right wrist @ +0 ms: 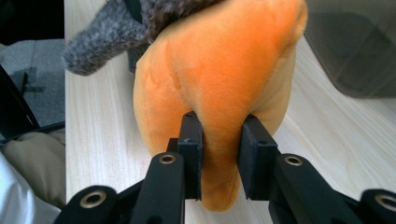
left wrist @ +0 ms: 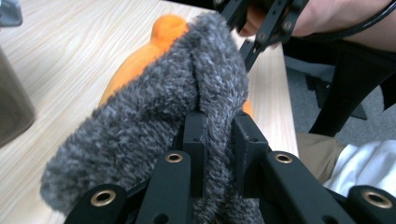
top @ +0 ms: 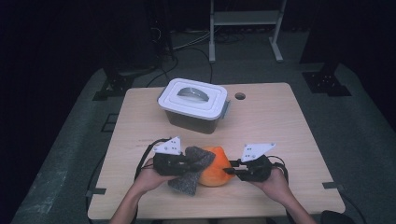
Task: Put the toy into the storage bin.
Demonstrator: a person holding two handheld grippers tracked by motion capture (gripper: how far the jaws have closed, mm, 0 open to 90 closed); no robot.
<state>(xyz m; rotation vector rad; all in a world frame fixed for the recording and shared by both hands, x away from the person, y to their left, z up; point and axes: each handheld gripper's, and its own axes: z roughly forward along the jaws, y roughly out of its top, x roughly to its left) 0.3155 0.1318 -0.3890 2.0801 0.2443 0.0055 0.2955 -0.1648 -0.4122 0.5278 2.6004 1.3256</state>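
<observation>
Orange plush toy (right wrist: 219,74), pinched by both grippers

Looks like lab or recording studio, not home. Room dark, black drapes around edges. Grey carpet floor (top: 355,135) with tape marks. Cables (top: 187,44) snaking across floor toward back. Black stand feet (top: 327,81) bolted at both sides, white metal frame legs (top: 245,28) behind. Single pale wood surface (top: 275,126) lit from above, cable hole (top: 240,96) in top. Hand-held gripper (top: 233,169) carries grey tracking plate, cable trailing — data-capture rig.
</observation>
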